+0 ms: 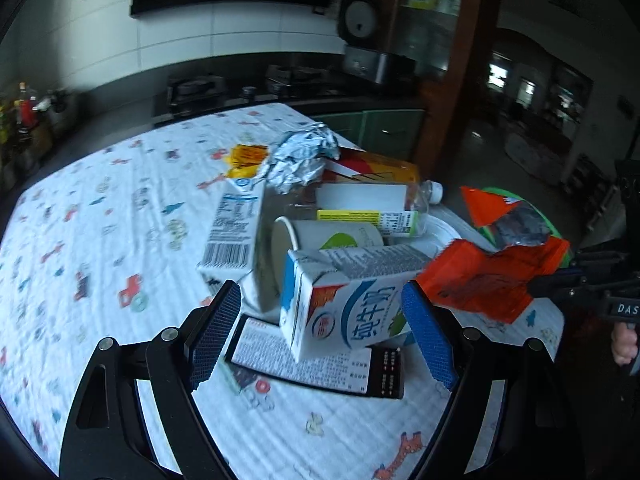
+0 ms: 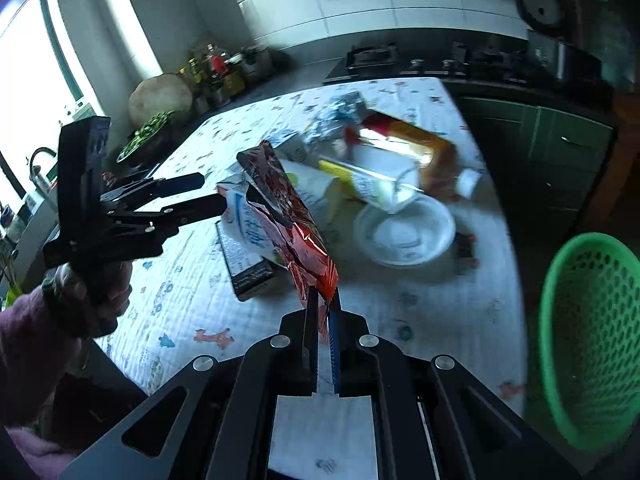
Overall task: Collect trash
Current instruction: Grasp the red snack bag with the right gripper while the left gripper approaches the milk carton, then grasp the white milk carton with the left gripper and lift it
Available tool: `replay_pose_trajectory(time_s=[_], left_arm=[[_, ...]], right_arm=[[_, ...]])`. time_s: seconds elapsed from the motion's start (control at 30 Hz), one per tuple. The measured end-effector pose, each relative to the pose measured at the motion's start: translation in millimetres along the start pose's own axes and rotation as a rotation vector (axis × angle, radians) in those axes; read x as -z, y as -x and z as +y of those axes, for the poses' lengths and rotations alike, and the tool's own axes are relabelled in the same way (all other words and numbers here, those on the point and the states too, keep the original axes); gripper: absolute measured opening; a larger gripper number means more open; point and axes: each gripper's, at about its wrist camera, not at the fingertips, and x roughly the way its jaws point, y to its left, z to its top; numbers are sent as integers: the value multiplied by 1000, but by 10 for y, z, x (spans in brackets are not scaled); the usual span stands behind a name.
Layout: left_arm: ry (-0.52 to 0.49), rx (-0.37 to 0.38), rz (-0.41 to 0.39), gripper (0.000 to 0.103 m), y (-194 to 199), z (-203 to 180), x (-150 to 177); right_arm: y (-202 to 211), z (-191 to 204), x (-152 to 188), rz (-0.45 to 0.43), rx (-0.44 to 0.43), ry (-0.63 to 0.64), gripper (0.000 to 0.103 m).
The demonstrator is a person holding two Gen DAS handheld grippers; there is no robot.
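Right tool (image 2: pixel 323 304) clenched on a red wrapper (image 2: pixel 292 216) lifted above the desk (image 2: pixel 192 304), green basket (image 2: pixel 588 344) at three o'clock; left tool (image 1: pixel 320 320) released, nearer the milk carton (image 1: pixel 344 304).

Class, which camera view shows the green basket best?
The right wrist view: the green basket shows its perforated wall and rim beside the table. The left wrist view shows only a green sliver behind the red wrapper.
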Motion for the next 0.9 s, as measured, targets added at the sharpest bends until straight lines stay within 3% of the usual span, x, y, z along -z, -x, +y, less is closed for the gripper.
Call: replay_pose_trajectory(time_s=[0.53, 0.87, 0.9], left_arm=[[-27, 194, 38, 81, -444, 94, -138], [-49, 202, 53, 81, -369, -62, 9], [-52, 195, 50, 77, -345, -82, 23]], right_arm=[[108, -248, 70, 13, 86, -68, 5], [162, -354, 56, -1, 99, -81, 5], [167, -358, 58, -2, 99, -82, 5]])
